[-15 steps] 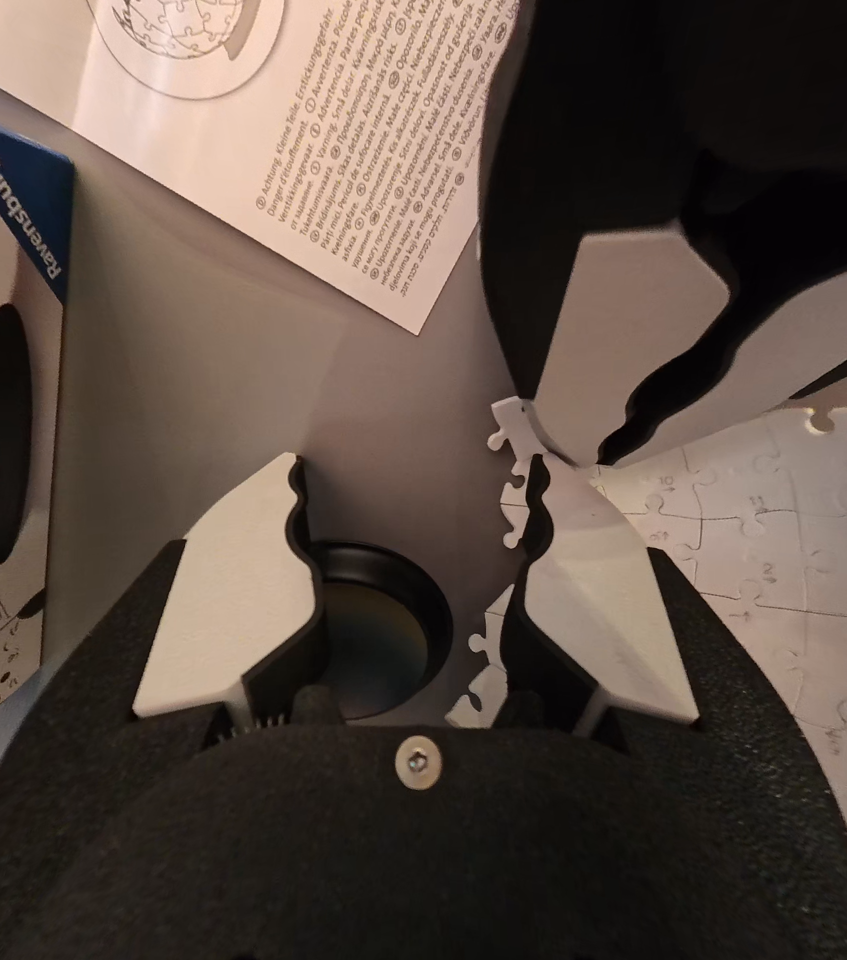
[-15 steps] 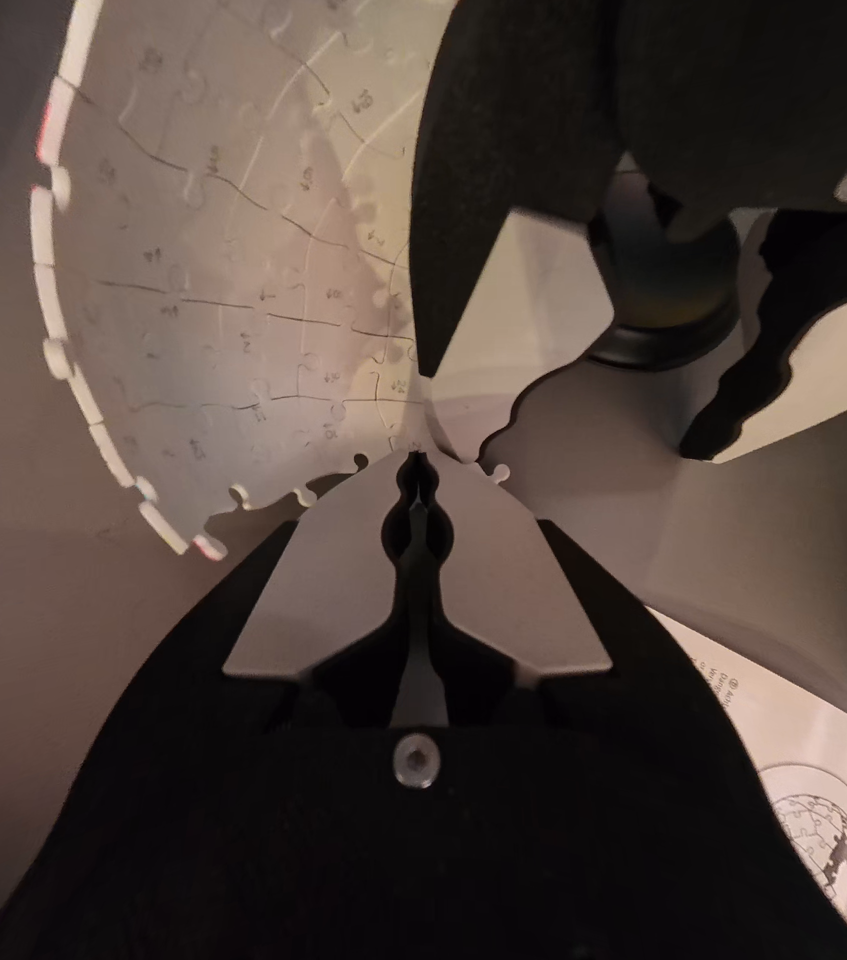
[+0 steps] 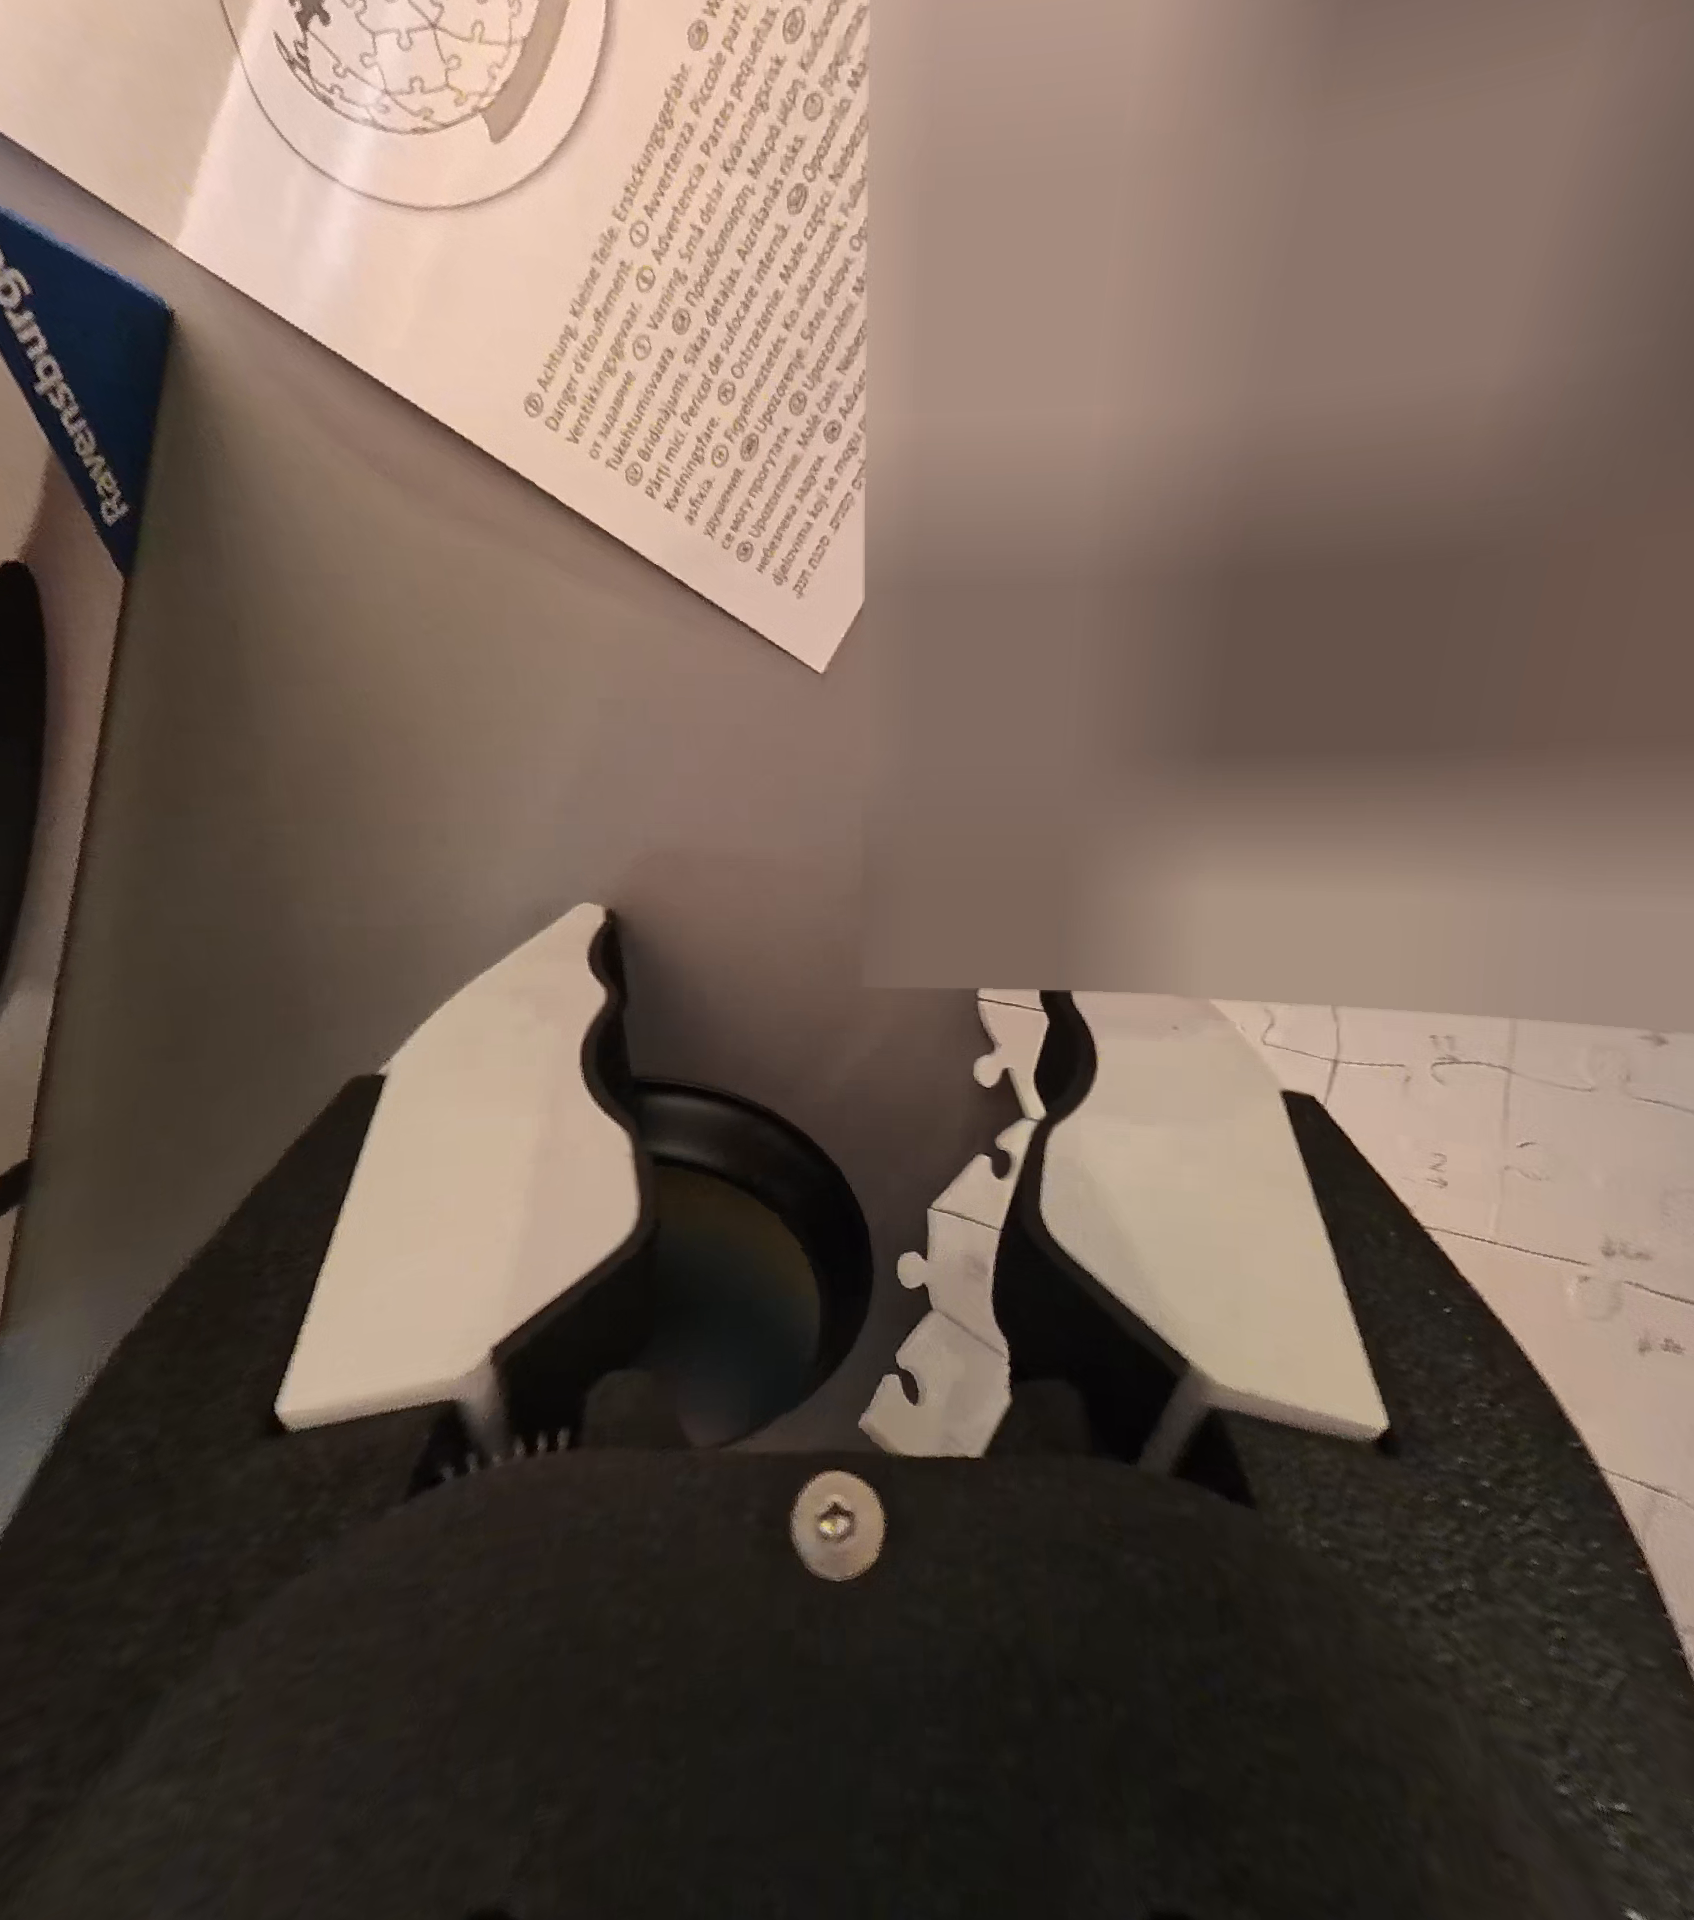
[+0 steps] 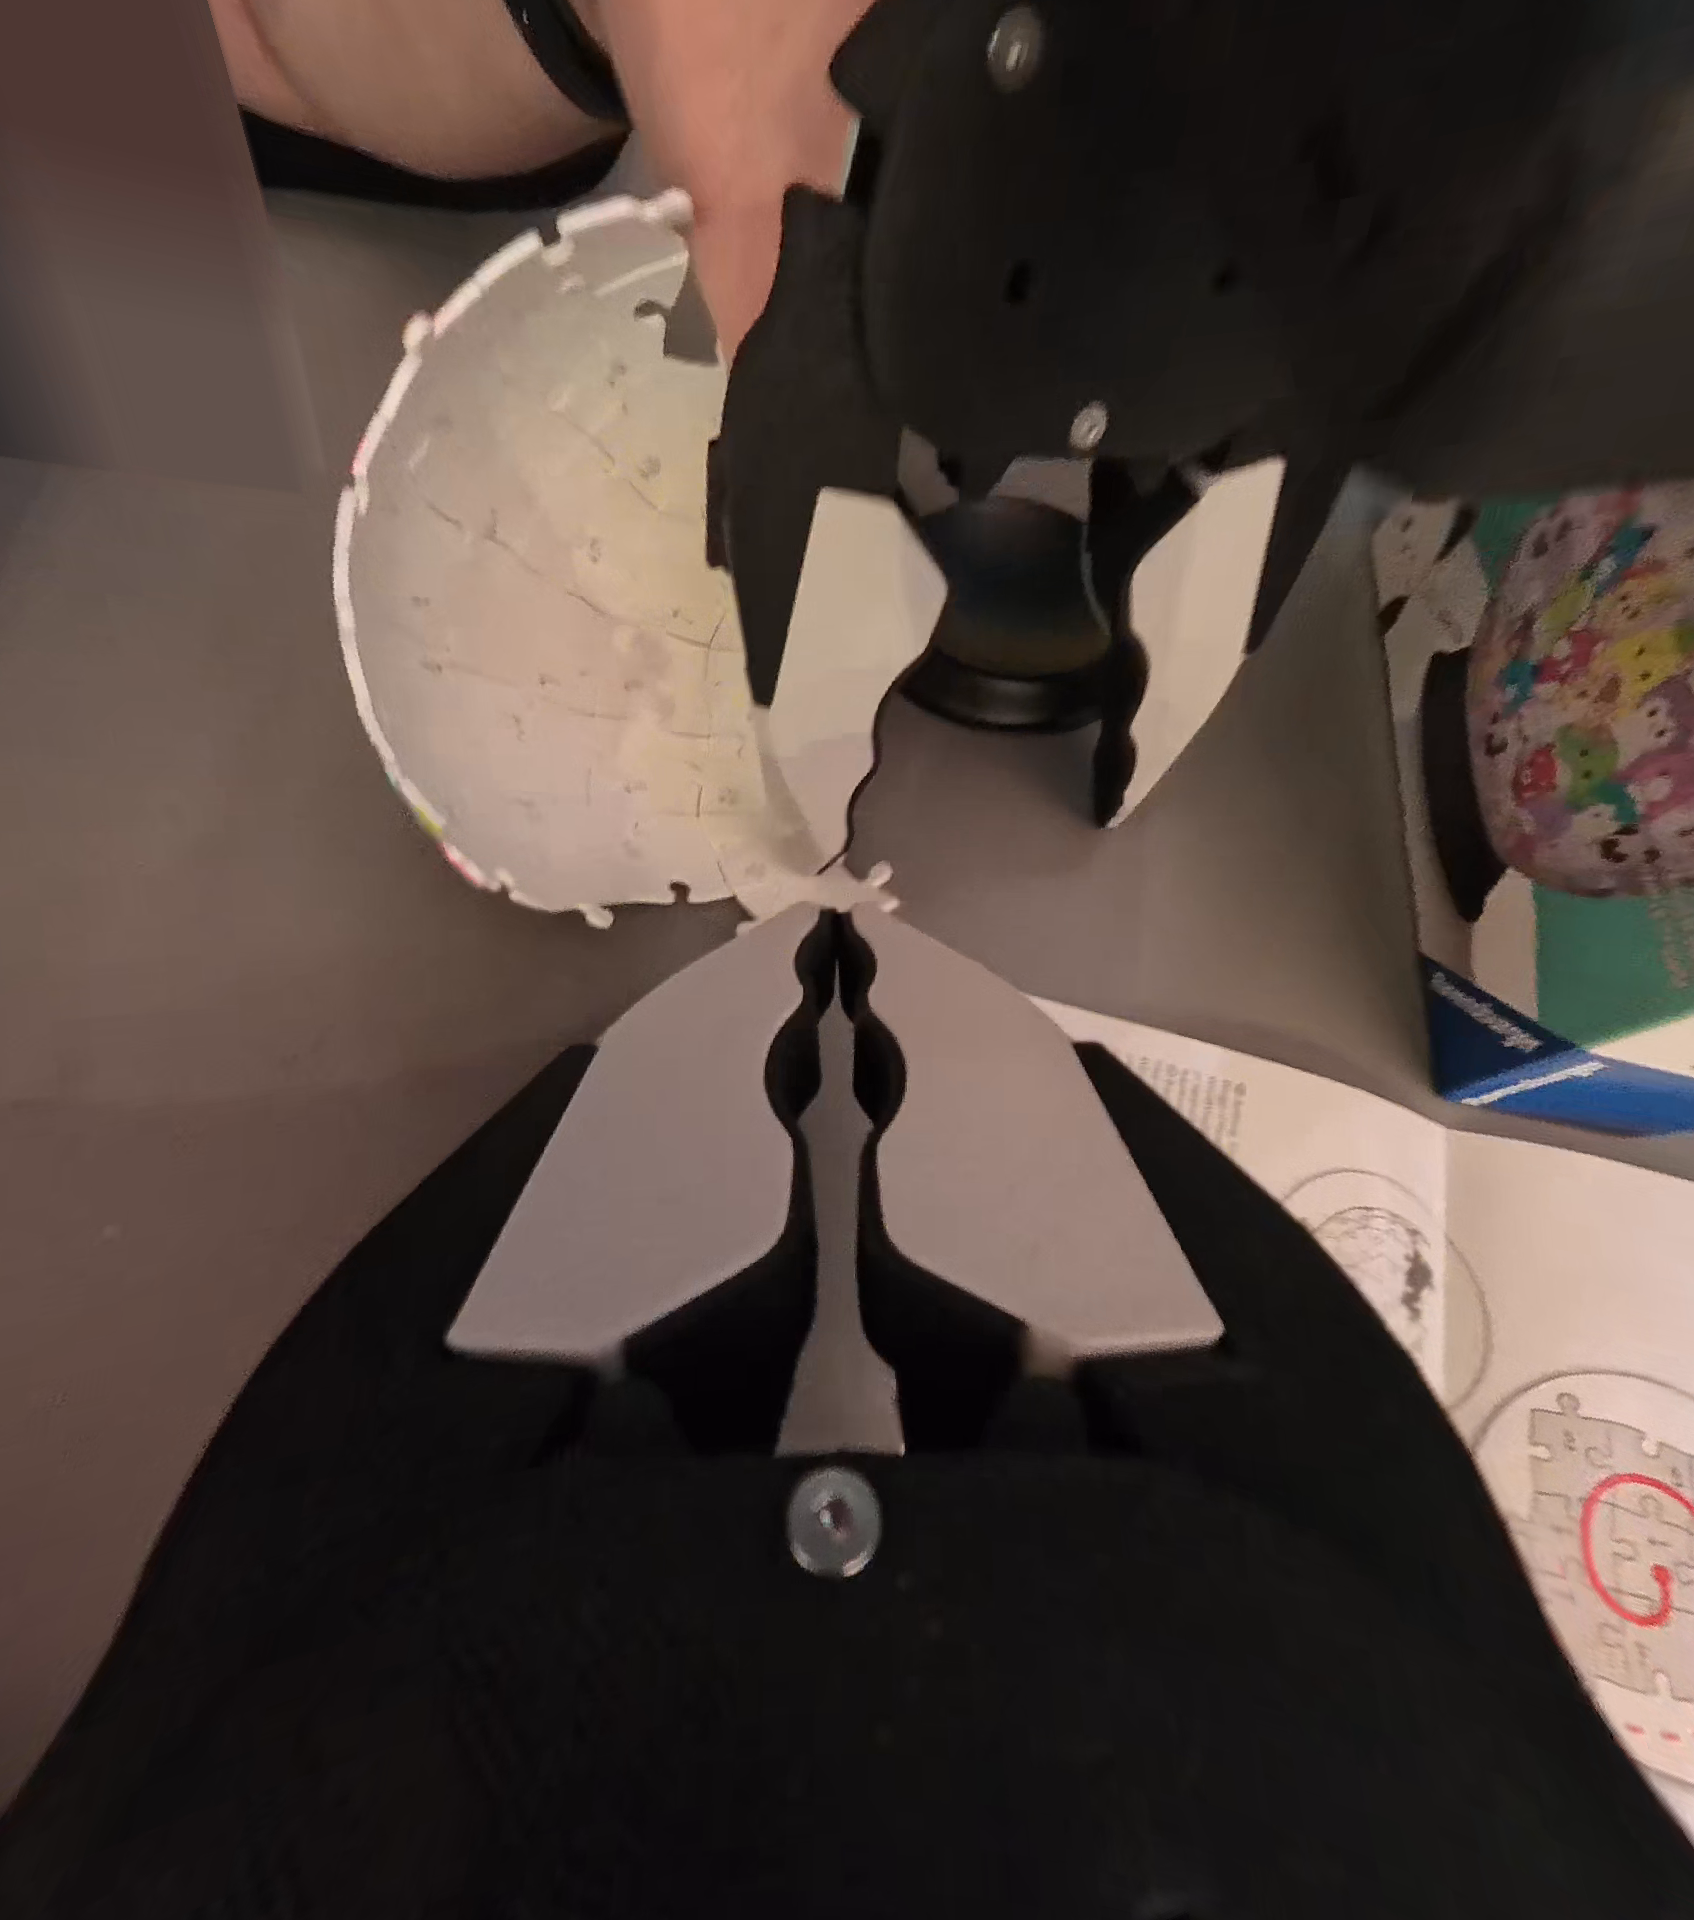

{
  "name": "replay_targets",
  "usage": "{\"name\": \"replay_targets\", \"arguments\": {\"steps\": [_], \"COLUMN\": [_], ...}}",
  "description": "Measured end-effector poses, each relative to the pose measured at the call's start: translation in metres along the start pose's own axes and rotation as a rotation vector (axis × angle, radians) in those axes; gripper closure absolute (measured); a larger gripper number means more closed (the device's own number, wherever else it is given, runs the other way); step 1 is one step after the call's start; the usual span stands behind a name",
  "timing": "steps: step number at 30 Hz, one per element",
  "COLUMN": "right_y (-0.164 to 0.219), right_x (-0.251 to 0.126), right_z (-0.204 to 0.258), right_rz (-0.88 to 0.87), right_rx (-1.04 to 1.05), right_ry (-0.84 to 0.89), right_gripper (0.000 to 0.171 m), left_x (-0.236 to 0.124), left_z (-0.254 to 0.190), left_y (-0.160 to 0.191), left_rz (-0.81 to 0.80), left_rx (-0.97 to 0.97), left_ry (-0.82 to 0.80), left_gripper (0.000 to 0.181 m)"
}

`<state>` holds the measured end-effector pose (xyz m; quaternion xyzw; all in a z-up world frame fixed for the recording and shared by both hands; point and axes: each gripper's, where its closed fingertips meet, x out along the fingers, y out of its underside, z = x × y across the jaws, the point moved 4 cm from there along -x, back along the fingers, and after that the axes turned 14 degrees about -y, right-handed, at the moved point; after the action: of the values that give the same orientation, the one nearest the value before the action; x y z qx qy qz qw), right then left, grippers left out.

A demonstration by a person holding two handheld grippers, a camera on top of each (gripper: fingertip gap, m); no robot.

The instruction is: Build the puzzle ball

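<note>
Right black-and-white two-finger gripper is pinching, fingers nearly together, the near jagged edge of the white curved half-shell of joined puzzle pieces (inner side facing the camera, coloured outer face barely showing at the left rim). Left black-and-white gripper is gaping wide beyond it, one finger lying against the shell's right edge, gripping nothing. Behind, the round black plastic stand is sitting on the grey table. Printed white instruction sheet is lying right; colourful cardboard puzzle box farther right.
</note>
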<state>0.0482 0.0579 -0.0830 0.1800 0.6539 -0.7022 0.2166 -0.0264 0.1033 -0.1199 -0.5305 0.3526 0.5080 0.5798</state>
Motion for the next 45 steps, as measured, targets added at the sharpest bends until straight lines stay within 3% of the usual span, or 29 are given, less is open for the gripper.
{"name": "replay_targets", "arguments": {"steps": [9,22,35,41,45], "right_y": [0.013,0.001,0.011,0.005,-0.018], "right_x": [0.021,0.042,0.05,0.032,0.013], "right_z": [0.019,0.068,0.083,0.093,0.105], "right_rz": [0.053,0.009,0.041,-0.1,-0.28], "right_rx": [0.048,0.092,0.216,0.338,0.357], "right_ry": [-0.017,0.06,0.255,0.398,0.536], "right_gripper": [0.17,0.17,0.17,0.17,0.156], "left_x": [-0.021,-0.077,-0.121,-0.142,-0.166], "left_z": [-0.007,-0.023,-0.054,-0.051,-0.029], "left_y": [0.01,0.063,0.112,0.141,0.172], "left_rz": [-0.078,-0.197,-0.396,-0.563,-0.716], "left_rx": [-0.075,-0.229,-0.406,-0.479,-0.516], "left_ry": [-0.002,-0.037,-0.013,-0.049,-0.223], "left_gripper": [0.103,0.106,0.108,0.108,0.104]}}
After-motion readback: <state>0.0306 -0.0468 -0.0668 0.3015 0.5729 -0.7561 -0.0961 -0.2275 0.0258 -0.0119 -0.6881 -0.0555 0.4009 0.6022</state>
